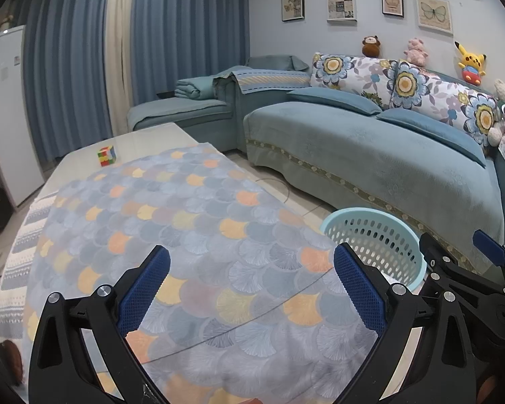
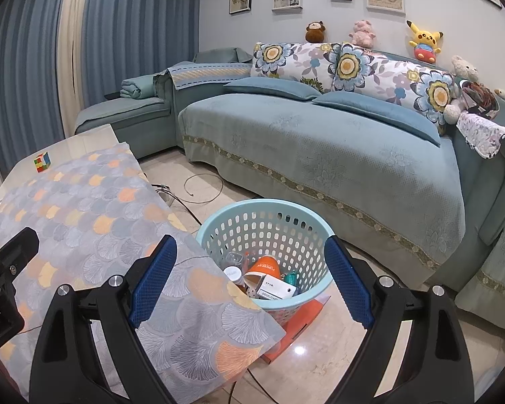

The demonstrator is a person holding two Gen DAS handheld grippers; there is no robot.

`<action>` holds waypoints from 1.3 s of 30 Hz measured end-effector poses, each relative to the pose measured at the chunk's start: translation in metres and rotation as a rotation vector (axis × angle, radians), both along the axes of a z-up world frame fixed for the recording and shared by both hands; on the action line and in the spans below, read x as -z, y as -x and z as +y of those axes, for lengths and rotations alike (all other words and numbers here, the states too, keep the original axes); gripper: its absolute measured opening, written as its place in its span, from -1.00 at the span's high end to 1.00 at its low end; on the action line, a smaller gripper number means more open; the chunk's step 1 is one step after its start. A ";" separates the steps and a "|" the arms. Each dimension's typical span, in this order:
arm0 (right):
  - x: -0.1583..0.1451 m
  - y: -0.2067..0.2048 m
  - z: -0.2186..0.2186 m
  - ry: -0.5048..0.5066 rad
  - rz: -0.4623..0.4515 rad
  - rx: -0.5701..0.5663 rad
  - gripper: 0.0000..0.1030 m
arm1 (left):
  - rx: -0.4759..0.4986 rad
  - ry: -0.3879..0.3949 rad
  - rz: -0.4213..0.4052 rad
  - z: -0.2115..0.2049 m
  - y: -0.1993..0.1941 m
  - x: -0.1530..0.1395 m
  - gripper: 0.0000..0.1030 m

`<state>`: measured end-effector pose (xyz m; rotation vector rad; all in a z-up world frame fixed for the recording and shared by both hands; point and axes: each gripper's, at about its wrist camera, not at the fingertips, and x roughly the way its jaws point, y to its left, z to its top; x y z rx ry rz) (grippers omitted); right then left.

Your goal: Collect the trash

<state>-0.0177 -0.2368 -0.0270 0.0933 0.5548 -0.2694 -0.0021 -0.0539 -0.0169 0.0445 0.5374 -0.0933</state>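
Curtains in blue hang at the far left of both views, with a white cabinet in front of them that only my left wrist camera catches in full. Next comes the bench, most of it under a scale-patterned cloth in grey, blue and orange; a colour cube sits on the bare far end, well apart from both tools. My left gripper hangs over that cloth with its blue pads spread wide and nothing between them. From this camera the pale blue basket is only a perforated wall and rim just past the bench edge, its contents hidden, and my right gripper pokes in at the right edge.

The right wrist camera looks down into the basket on the floor beside the bench corner. Inside lies the trash: an orange paper cup, a white box, a clear bottle and a small teal item I cannot name. My right gripper is held above the basket, pads spread apart and gripping nothing. An orange flat piece shows under the basket, and cables loop on the tiles. Farther right, the teal sofa carries floral cushions, with plush toys along its back.
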 end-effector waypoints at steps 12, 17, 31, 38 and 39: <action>0.001 0.000 -0.002 -0.006 0.001 0.003 -0.65 | 0.008 -0.010 0.003 -0.002 0.001 -0.001 -0.85; 0.001 -0.001 -0.003 -0.006 0.001 0.001 -0.65 | 0.019 -0.023 0.000 -0.001 -0.001 0.000 -0.85; 0.004 -0.002 -0.004 -0.003 0.003 -0.003 -0.65 | 0.009 -0.069 -0.028 -0.004 0.001 -0.004 -0.85; 0.003 -0.001 -0.003 0.005 0.000 -0.001 -0.65 | 0.028 -0.022 0.006 0.002 -0.006 -0.006 -0.85; 0.004 -0.001 -0.002 0.009 0.001 0.000 -0.65 | 0.025 -0.019 0.002 0.003 -0.005 -0.006 -0.85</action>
